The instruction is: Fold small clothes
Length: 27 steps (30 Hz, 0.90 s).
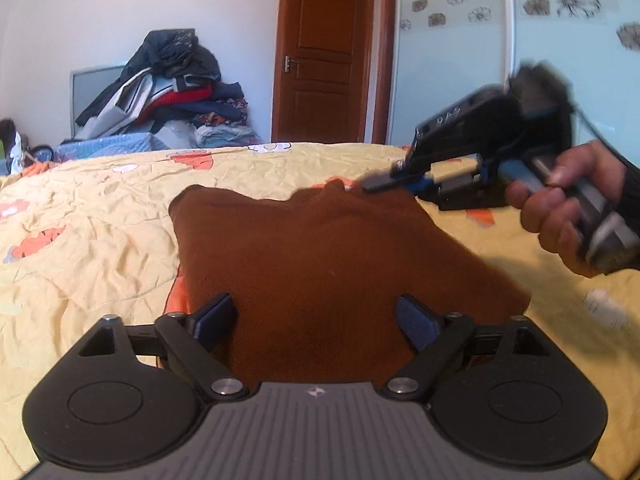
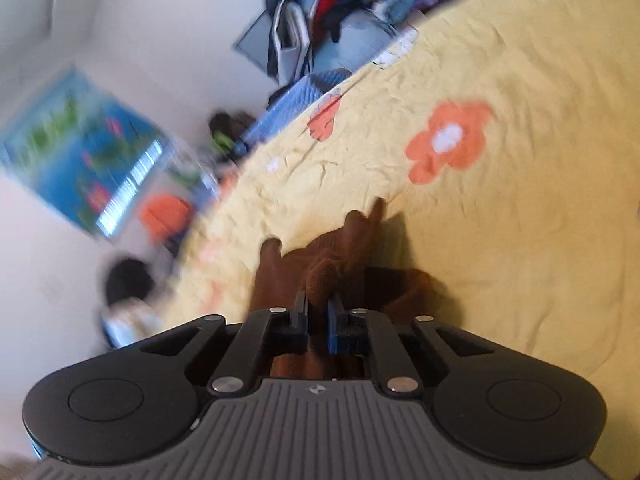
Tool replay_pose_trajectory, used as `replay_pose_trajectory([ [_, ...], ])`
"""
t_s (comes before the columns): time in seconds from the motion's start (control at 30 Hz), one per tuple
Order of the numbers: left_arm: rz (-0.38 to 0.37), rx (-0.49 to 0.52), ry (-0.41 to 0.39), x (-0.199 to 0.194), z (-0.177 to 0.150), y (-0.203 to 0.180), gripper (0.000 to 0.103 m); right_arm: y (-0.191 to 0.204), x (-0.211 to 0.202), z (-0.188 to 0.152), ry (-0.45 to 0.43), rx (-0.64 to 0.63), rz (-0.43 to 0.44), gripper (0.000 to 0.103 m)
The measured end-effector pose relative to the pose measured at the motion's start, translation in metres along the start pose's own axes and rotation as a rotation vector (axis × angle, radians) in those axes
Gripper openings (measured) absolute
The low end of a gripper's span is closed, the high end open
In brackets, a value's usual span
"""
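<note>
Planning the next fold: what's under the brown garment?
The brown garment lies on the yellow flowered bedspread, which shows all around it. Anything directly beneath the cloth is covered.

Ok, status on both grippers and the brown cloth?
Right gripper shut on brown cloth, far corner. Left gripper open above near edge. Nothing in the way.

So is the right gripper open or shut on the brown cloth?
Shut on it. The right gripper has its pads close together with a bunched ridge of the brown cloth pinched between them, at the cloth's far corner.
</note>
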<state>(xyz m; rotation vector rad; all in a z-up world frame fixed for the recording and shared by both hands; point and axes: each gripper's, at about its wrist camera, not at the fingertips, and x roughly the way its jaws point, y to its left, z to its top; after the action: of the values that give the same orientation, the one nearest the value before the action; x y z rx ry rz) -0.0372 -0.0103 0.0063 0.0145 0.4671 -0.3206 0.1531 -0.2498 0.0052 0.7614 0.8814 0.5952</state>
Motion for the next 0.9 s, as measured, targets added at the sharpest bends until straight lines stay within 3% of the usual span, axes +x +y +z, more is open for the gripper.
replay_pose_trajectory([
  [0.07, -0.004, 0.025, 0.004, 0.002, 0.001, -0.004, 0.093, -0.037, 0.008, 0.001, 0.032, 0.13, -0.059, 0.015],
  [0.13, -0.003, 0.038, 0.014, 0.003, 0.001, -0.007, 0.096, -0.044, 0.003, -0.006, 0.015, 0.152, -0.011, 0.016],
  [0.2, -0.003, 0.044, 0.02, 0.004, 0.0, -0.008, 0.099, -0.045, -0.002, -0.008, 0.001, 0.192, 0.039, 0.025],
  [0.23, -0.001, 0.048, 0.023, 0.004, 0.0, -0.009, 0.099, -0.045, -0.004, -0.007, -0.012, 0.202, 0.038, 0.035],
  [0.33, 0.009, 0.067, 0.03, 0.006, -0.001, -0.012, 0.1, -0.025, -0.013, -0.001, -0.098, 0.086, -0.057, 0.044],
  [0.4, 0.01, 0.066, 0.031, 0.006, -0.001, -0.011, 0.1, -0.001, -0.012, 0.005, -0.117, -0.01, -0.049, 0.045],
  [0.5, 0.008, 0.06, 0.033, 0.007, 0.0, -0.011, 0.101, 0.041, 0.016, 0.014, -0.051, -0.177, -0.05, 0.07],
  [0.6, 0.008, 0.059, 0.033, 0.008, 0.0, -0.011, 0.101, 0.068, 0.065, 0.01, 0.098, -0.319, -0.102, 0.072],
  [0.67, 0.007, 0.056, 0.032, 0.007, 0.0, -0.01, 0.101, 0.069, 0.098, 0.004, 0.21, -0.355, -0.121, 0.068],
  [0.7, 0.008, 0.052, 0.032, 0.007, 0.0, -0.01, 0.101, 0.066, 0.108, -0.001, 0.233, -0.41, -0.156, 0.055],
  [0.73, 0.007, 0.048, 0.033, 0.007, 0.0, -0.009, 0.101, 0.062, 0.107, -0.002, 0.187, -0.46, -0.145, 0.038],
  [0.77, 0.006, 0.045, 0.032, 0.007, 0.0, -0.008, 0.101, 0.053, 0.107, 0.003, 0.17, -0.414, -0.15, 0.023],
  [0.8, 0.004, 0.042, 0.031, 0.006, 0.0, -0.008, 0.101, 0.043, 0.103, 0.013, 0.163, -0.317, -0.18, 0.0],
  [0.87, -0.001, 0.04, 0.03, 0.006, 0.0, -0.007, 0.101, 0.038, 0.096, 0.021, 0.176, -0.237, -0.204, 0.0],
  [0.9, -0.005, 0.04, 0.03, 0.006, 0.0, -0.007, 0.102, 0.047, 0.092, 0.019, 0.168, -0.28, -0.234, 0.009],
])
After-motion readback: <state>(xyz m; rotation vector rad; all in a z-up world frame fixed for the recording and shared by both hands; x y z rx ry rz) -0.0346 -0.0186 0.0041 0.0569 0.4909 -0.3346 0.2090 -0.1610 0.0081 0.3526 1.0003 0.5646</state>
